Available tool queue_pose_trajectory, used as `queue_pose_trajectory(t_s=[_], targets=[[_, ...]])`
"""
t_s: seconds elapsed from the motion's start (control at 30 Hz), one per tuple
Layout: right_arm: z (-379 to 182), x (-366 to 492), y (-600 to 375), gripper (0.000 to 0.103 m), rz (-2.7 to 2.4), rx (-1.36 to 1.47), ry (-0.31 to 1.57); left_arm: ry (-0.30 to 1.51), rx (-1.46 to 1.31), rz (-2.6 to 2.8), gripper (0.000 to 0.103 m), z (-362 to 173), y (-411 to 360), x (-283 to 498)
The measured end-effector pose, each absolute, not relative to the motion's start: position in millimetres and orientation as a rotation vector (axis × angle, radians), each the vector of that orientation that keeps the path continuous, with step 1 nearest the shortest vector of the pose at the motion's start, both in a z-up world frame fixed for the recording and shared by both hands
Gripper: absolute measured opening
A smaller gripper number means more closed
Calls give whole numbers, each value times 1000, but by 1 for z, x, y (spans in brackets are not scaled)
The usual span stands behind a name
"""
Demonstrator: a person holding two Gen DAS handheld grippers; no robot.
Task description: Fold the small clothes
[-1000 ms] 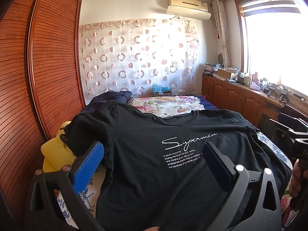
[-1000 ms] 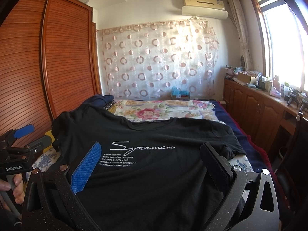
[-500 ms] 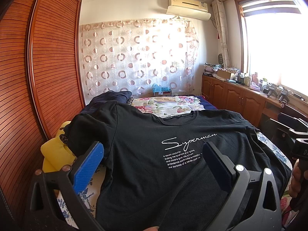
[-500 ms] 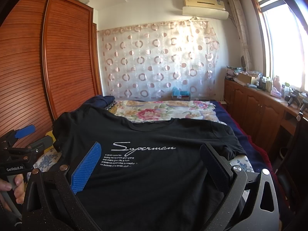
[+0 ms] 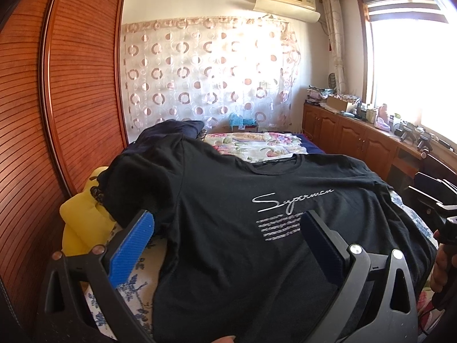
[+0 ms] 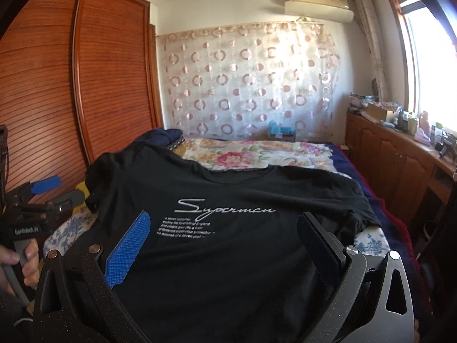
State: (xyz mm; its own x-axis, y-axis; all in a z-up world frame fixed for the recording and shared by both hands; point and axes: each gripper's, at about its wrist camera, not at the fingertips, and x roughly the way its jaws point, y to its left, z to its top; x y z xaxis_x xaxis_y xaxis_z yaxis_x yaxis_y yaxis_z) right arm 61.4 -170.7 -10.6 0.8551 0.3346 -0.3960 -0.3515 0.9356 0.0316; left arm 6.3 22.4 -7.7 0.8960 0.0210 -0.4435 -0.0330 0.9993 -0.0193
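A black T-shirt [image 5: 228, 205] with white "Superman" lettering lies spread face up on the bed, collar toward the far end; it also shows in the right wrist view [image 6: 228, 194]. My left gripper [image 5: 225, 225] is open and empty, hovering above the shirt's lower left part. My right gripper [image 6: 222, 225] is open and empty above the shirt's lower middle. The left gripper also shows at the left edge of the right wrist view [image 6: 54, 190], held in a hand.
A wooden slatted wardrobe [image 5: 57, 100] stands along the left. A yellow cushion [image 5: 82, 223] lies by the shirt's left sleeve. A floral quilt [image 6: 251, 154] covers the far bed. Wooden cabinets [image 5: 357, 140] with clutter run under the window on the right.
Both cameras have shifted only slightly; the right wrist view moved a little. The shirt lies as before and both grippers stay open.
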Motion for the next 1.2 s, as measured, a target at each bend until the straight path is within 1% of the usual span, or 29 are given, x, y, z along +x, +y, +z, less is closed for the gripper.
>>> queue_pose_trajectory(t_s=[0.63,1.0,1.07,1.17,1.2], targets=[[-52,83,-161,103,435,-96,514,561,-104,106,103,-48,117,12],[-75,94,-145,103,472,-160,573,671,-99,118,103,-79,154,42],[-76,96,-142,103,478,-171,577,694,-103,107,100,-84,159,48],[-77,98,-138,103,484,-190,579,719,-107,87,93,-89,167,58],[-78,99,-138,103,485,-196,578,727,-107,85,88,-90,169,61]])
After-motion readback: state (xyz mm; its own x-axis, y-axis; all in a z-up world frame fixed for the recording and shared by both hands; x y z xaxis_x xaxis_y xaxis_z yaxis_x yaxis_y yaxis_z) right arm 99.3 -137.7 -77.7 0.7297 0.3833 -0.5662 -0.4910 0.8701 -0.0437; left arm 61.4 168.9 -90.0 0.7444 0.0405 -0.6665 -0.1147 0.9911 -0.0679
